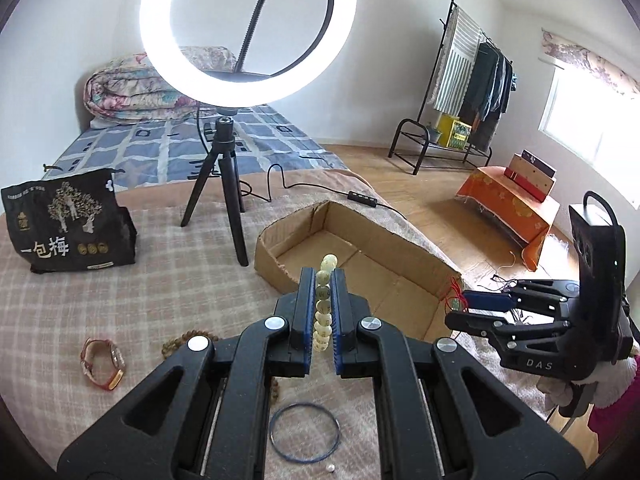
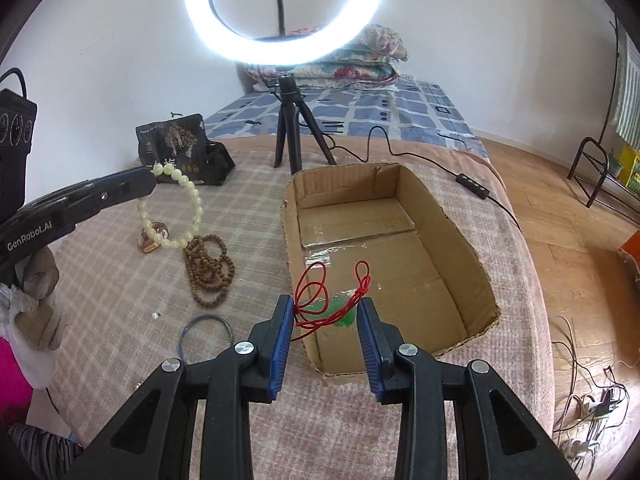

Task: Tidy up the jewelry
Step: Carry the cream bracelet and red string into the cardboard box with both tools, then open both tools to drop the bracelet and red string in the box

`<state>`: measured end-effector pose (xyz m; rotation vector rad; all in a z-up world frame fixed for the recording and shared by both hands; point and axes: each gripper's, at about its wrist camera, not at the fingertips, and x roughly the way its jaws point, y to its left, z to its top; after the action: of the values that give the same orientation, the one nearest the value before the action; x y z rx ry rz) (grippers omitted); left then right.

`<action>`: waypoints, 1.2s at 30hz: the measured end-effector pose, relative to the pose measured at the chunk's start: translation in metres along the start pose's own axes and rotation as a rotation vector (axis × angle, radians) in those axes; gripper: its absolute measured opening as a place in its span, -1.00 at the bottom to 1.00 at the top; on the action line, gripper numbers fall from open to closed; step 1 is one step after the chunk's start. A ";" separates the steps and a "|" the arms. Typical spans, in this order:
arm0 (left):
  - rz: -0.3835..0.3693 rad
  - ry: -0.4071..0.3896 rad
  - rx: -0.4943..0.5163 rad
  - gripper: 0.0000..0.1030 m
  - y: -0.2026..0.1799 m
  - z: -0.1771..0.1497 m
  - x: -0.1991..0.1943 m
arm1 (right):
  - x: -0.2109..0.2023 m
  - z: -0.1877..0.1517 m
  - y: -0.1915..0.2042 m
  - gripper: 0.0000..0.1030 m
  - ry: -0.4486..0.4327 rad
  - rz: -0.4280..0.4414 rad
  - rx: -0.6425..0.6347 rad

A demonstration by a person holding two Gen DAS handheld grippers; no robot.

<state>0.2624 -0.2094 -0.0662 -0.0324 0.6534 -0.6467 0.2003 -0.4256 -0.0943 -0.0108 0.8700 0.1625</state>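
Note:
My left gripper [image 1: 323, 280] is shut on a cream bead bracelet [image 1: 325, 304] and holds it above the checked blanket, just left of the open cardboard box [image 1: 404, 240]. In the right wrist view the bracelet [image 2: 192, 204] hangs from that gripper [image 2: 150, 180]. My right gripper [image 2: 325, 306] is open at the box's [image 2: 464, 240] near edge. A red cord with a green pendant [image 2: 336, 312] falls between its fingers, the cord still touching the left pad [image 2: 285, 316]. The right gripper [image 1: 460, 302] shows at the right in the left wrist view.
On the blanket lie a brown wooden bead string [image 2: 208, 268], a blue bangle [image 1: 305, 432], a watch [image 1: 102, 364], a small pearl [image 1: 330, 468] and a black snack bag [image 1: 68, 224]. A ring light on a tripod [image 1: 224, 184] stands behind the box, its cable trailing right.

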 end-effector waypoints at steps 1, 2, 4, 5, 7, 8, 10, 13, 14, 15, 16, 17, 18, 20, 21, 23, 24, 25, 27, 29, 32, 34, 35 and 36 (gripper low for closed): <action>-0.004 0.007 -0.005 -0.90 -0.001 0.003 0.008 | 0.001 -0.001 -0.005 -0.36 0.000 -0.006 0.007; -0.016 0.015 -0.011 -0.90 -0.001 0.006 0.016 | 0.002 -0.002 -0.009 -0.36 0.000 -0.011 0.015; -0.029 0.025 -0.021 -0.90 -0.003 0.012 0.031 | 0.004 -0.003 -0.018 -0.36 0.001 -0.015 0.031; -0.028 0.029 -0.022 -0.90 -0.004 0.015 0.038 | 0.005 -0.004 -0.022 -0.36 0.001 -0.016 0.040; -0.027 0.036 -0.020 -0.90 -0.008 0.019 0.051 | 0.008 -0.005 -0.029 -0.36 0.001 -0.017 0.055; -0.026 0.039 -0.017 -0.90 -0.009 0.020 0.057 | 0.010 -0.006 -0.032 -0.36 0.003 -0.019 0.060; -0.020 0.049 -0.013 -0.90 -0.012 0.022 0.068 | 0.014 -0.007 -0.038 -0.36 0.008 -0.024 0.067; -0.018 0.068 -0.016 -0.90 -0.015 0.021 0.085 | 0.021 -0.009 -0.044 -0.36 0.016 -0.024 0.079; -0.017 0.074 -0.016 -0.90 -0.014 0.022 0.090 | 0.023 -0.010 -0.045 -0.36 0.019 -0.024 0.083; -0.016 0.079 -0.014 -0.90 -0.015 0.022 0.094 | 0.025 -0.010 -0.046 -0.36 0.021 -0.024 0.084; -0.013 0.085 -0.012 -0.90 -0.016 0.021 0.097 | 0.028 -0.011 -0.047 -0.36 0.024 -0.025 0.084; -0.010 0.090 -0.009 -0.90 -0.017 0.020 0.100 | 0.030 -0.011 -0.048 -0.36 0.027 -0.026 0.084; -0.007 0.095 -0.008 -0.90 -0.018 0.019 0.102 | 0.032 -0.011 -0.049 -0.36 0.030 -0.024 0.085; -0.007 0.105 -0.010 -0.90 -0.017 0.018 0.106 | 0.035 -0.012 -0.050 -0.36 0.035 -0.022 0.087; -0.006 0.109 -0.009 -0.90 -0.017 0.017 0.108 | 0.036 -0.012 -0.050 -0.36 0.038 -0.023 0.086; -0.002 0.116 -0.007 -0.90 -0.018 0.016 0.110 | 0.038 -0.013 -0.050 -0.36 0.040 -0.023 0.085; -0.001 0.122 -0.005 -0.90 -0.018 0.015 0.111 | 0.039 -0.013 -0.050 -0.35 0.041 -0.022 0.084; 0.001 0.127 -0.003 -0.90 -0.018 0.015 0.112 | 0.039 -0.013 -0.049 -0.34 0.043 -0.020 0.083; 0.009 0.132 -0.003 -0.90 -0.018 0.013 0.114 | 0.039 -0.013 -0.048 -0.33 0.044 -0.025 0.078; 0.008 0.131 0.004 -0.89 -0.019 0.013 0.114 | 0.039 -0.013 -0.047 -0.32 0.044 -0.031 0.075; 0.019 0.134 0.014 -0.88 -0.021 0.013 0.113 | 0.037 -0.012 -0.045 -0.07 0.034 -0.041 0.075; 0.018 0.133 0.016 -0.88 -0.021 0.013 0.110 | 0.034 -0.012 -0.044 0.11 0.023 -0.057 0.069; 0.021 0.132 0.019 -0.88 -0.021 0.013 0.109 | 0.033 -0.011 -0.043 0.12 0.020 -0.057 0.068; 0.024 0.131 0.020 -0.88 -0.020 0.012 0.107 | 0.032 -0.011 -0.043 0.12 0.019 -0.054 0.070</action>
<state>0.3234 -0.2890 -0.1112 0.0363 0.7722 -0.6362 0.2181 -0.4641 -0.1281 0.0295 0.8933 0.0811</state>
